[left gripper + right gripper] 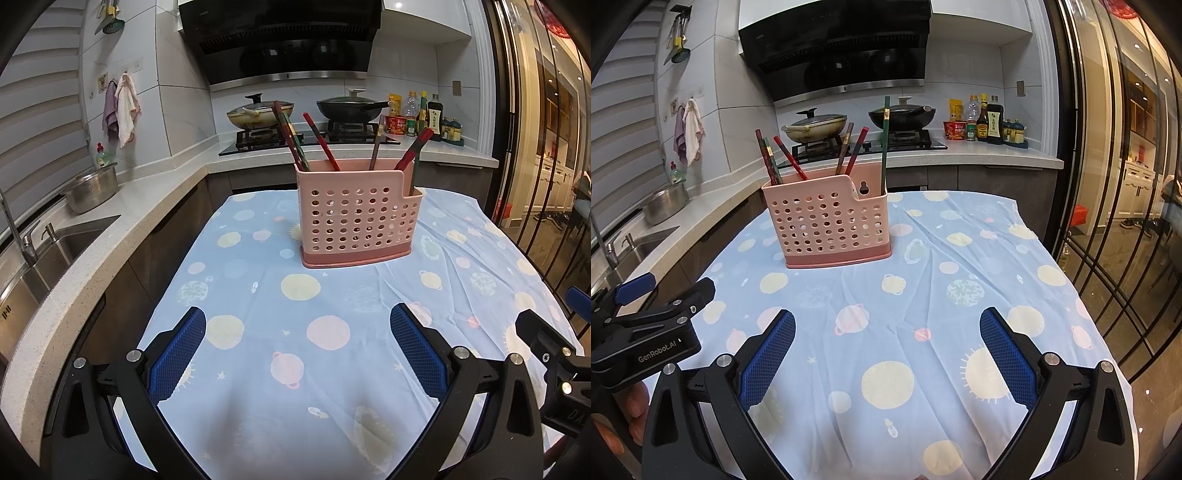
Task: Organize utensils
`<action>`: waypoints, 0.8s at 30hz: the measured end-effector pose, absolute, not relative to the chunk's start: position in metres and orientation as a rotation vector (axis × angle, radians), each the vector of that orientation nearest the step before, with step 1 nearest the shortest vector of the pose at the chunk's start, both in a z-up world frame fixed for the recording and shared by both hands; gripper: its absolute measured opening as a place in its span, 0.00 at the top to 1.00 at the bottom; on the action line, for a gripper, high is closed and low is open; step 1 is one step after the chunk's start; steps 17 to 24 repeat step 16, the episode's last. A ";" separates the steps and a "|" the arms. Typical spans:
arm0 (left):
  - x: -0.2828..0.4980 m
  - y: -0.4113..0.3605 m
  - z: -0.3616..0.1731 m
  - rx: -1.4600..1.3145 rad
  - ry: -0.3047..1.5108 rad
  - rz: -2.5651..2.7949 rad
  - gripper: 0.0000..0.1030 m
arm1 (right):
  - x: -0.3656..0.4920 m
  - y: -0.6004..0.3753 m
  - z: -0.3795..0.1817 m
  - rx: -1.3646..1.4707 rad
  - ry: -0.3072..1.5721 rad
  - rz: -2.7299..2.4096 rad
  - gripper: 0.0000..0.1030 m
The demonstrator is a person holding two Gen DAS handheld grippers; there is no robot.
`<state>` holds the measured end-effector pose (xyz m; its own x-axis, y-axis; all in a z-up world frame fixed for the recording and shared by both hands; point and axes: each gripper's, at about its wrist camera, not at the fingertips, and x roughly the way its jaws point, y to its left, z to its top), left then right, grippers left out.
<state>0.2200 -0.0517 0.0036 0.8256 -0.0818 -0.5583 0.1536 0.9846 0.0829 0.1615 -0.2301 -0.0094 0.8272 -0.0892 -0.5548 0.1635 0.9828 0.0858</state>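
A pink perforated utensil holder (356, 218) (829, 221) stands upright on the table's far half. Several red, brown and green chopsticks (321, 146) (788, 157) lean in its main compartment. One tall green chopstick (884, 144) stands in the lower right-hand compartment. My left gripper (297, 321) hovers open over the near part of the cloth, well short of the holder, with nothing between its blue pads. My right gripper (886, 325) is likewise open and empty, to the right of the left one. The left gripper's body (646, 325) shows at the right wrist view's left edge.
A blue planet-print cloth (258, 295) (960, 258) covers the table. To the left runs a counter with a sink (55, 251) and a steel colander (92, 188). Behind are a stove with two woks (258, 110), sauce bottles (990, 122), and a glass door (1108, 184) at right.
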 end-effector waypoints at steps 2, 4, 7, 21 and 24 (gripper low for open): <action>0.220 -0.052 0.004 0.125 0.588 -0.127 0.07 | 0.161 -0.230 -0.009 0.134 0.580 -0.135 0.06; 0.220 -0.051 0.003 0.128 0.586 -0.125 0.07 | 0.162 -0.230 -0.009 0.131 0.581 -0.135 0.06; 0.220 -0.052 0.003 0.127 0.587 -0.126 0.07 | 0.162 -0.230 -0.010 0.133 0.582 -0.134 0.06; 0.222 -0.048 0.002 0.122 0.590 -0.140 0.07 | 0.163 -0.228 -0.010 0.124 0.582 -0.141 0.06; 0.222 -0.048 0.002 0.122 0.590 -0.140 0.07 | 0.163 -0.228 -0.010 0.124 0.582 -0.141 0.06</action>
